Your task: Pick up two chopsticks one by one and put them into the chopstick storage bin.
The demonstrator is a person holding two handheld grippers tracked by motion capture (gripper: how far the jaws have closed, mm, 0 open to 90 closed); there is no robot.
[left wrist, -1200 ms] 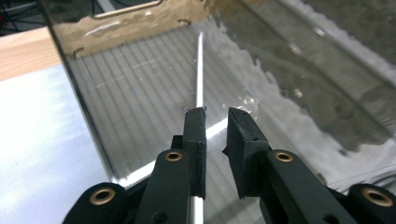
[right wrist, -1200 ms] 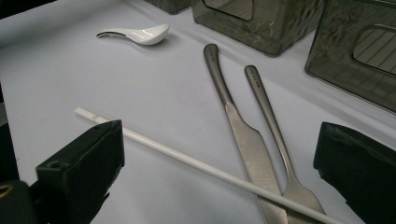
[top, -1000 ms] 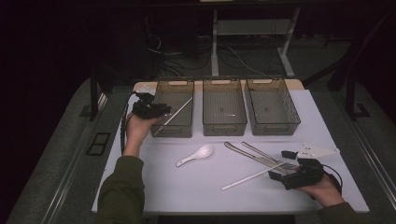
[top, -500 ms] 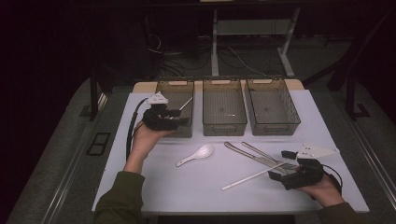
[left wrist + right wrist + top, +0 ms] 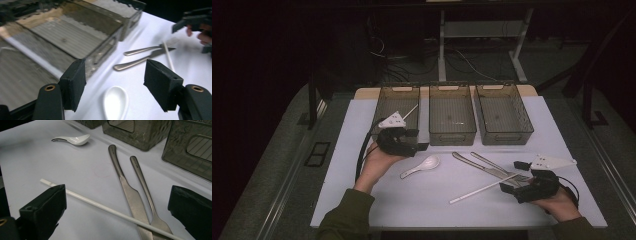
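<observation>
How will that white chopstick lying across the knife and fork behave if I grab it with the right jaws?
The white chopstick looks thin, straight and stiff, so probably light. Its far end rests on the knife and fork, so it sits slightly raised and may pivot or slide when nudged. If round, it would likely roll on the smooth table.

Your left gripper (image 5: 115, 87) has just been opening its jaws, nothing between them. Right below sits the white spoon (image 5: 115, 102) on the bench (image 5: 150, 32), knife (image 5: 142, 60) and fork (image 5: 147, 49) further off, smoky bins (image 5: 75, 32) to the left.
</observation>
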